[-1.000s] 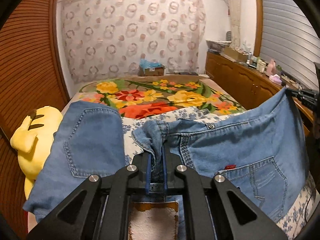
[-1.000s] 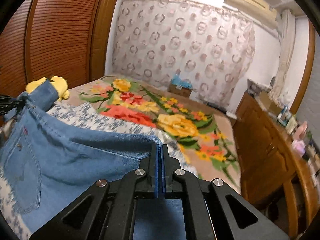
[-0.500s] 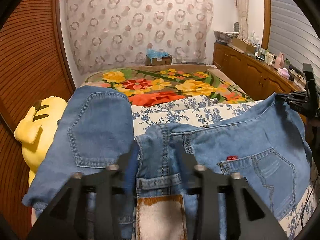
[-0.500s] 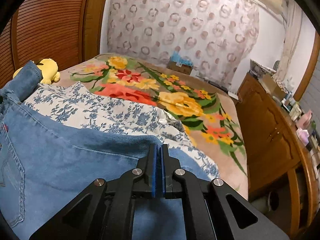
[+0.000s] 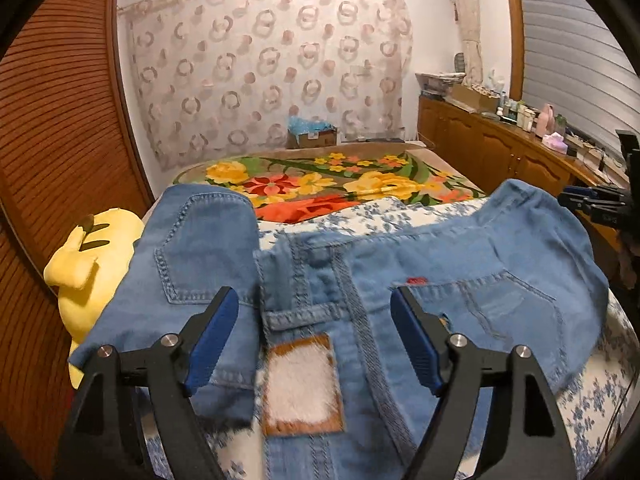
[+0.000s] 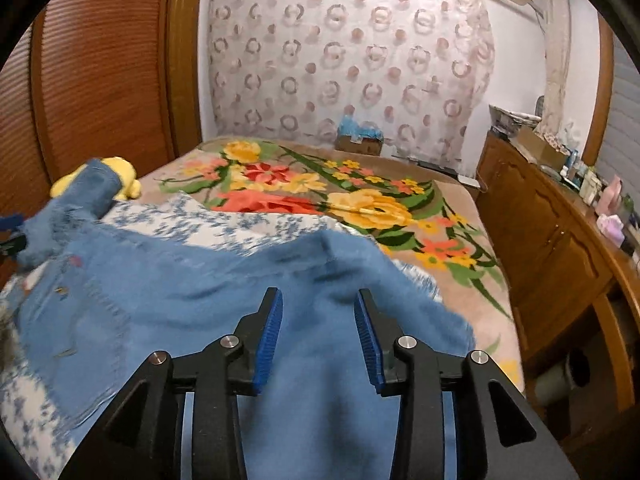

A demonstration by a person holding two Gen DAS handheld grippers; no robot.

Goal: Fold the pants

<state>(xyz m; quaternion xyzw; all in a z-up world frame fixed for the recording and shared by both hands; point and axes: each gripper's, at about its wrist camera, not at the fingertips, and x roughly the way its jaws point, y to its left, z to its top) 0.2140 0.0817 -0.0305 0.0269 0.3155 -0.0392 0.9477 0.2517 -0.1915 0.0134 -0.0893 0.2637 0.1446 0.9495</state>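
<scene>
Denim fills most of what I see: the jeans (image 5: pixel 420 264) lie spread across a blue-flowered white sheet (image 5: pixel 384 216) at the near end of the bed, seat side up, with the leather waistband patch (image 5: pixel 302 384) close under my left gripper (image 5: pixel 316 344). Its jaws have just been opening and now stand wide apart, the waistband and a belt loop lying between the blue pads (image 5: pixel 212 336) without being pinched. One folded part of the denim, showing a back pocket, rests on the left beside a yellow plush toy (image 5: pixel 88 264), which sits against the slatted wooden wardrobe door (image 5: pixel 52 128).

My right gripper (image 6: pixel 318 336) has also just been letting go; its jaws are parted, and loose, blurred denim (image 6: pixel 248 280) lies under and between them with neither pad pressing on it. From the left wrist camera I see that gripper (image 5: pixel 600 204) at the far right edge of the fabric.

Beyond the jeans, a floral blanket (image 6: pixel 340 196) covers the rest of the bed. A cardboard box (image 6: pixel 358 142) stands at its far end before a ring-patterned curtain (image 6: pixel 352 56). A wooden sideboard (image 6: pixel 548 220) crowded with bottles and small items runs along the right side, close to the bed.
</scene>
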